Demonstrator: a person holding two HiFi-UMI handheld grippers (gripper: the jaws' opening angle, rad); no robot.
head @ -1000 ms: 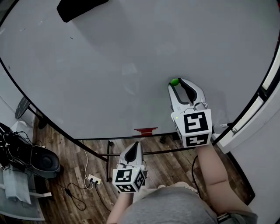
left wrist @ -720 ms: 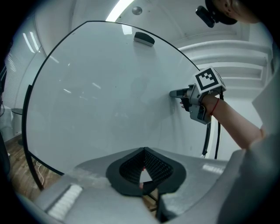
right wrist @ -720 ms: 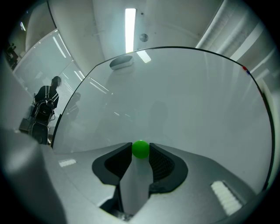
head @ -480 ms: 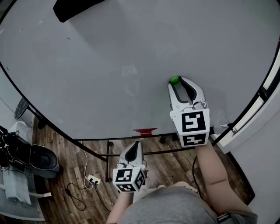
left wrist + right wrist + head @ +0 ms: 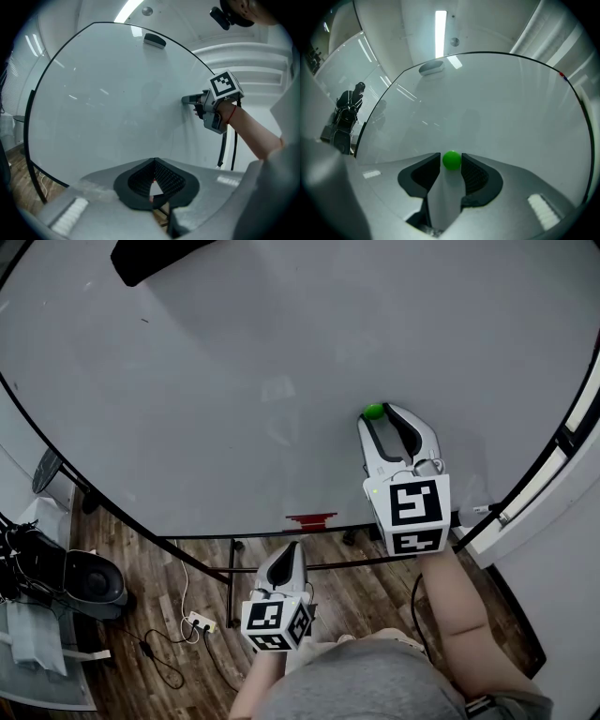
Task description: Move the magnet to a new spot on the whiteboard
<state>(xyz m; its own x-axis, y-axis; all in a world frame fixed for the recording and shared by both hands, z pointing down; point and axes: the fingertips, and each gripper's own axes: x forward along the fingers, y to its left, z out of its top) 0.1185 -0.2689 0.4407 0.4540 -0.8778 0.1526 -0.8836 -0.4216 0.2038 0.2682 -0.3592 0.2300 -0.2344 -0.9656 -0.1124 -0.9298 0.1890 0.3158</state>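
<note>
Right gripper (image 5: pixel 381 418) fingers just eased apart, green magnet (image 5: pixel 451 160) loose between them on whiteboard (image 5: pixel 234 381), left gripper (image 5: pixel 291 549) clenched.

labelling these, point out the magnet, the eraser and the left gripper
magnet (image 5: pixel 451 160), right gripper view, middle of the green ball
eraser (image 5: pixel 159 257), head view, middle of its black body
left gripper (image 5: pixel 153 161), left gripper view, where its shut tips meet
</note>
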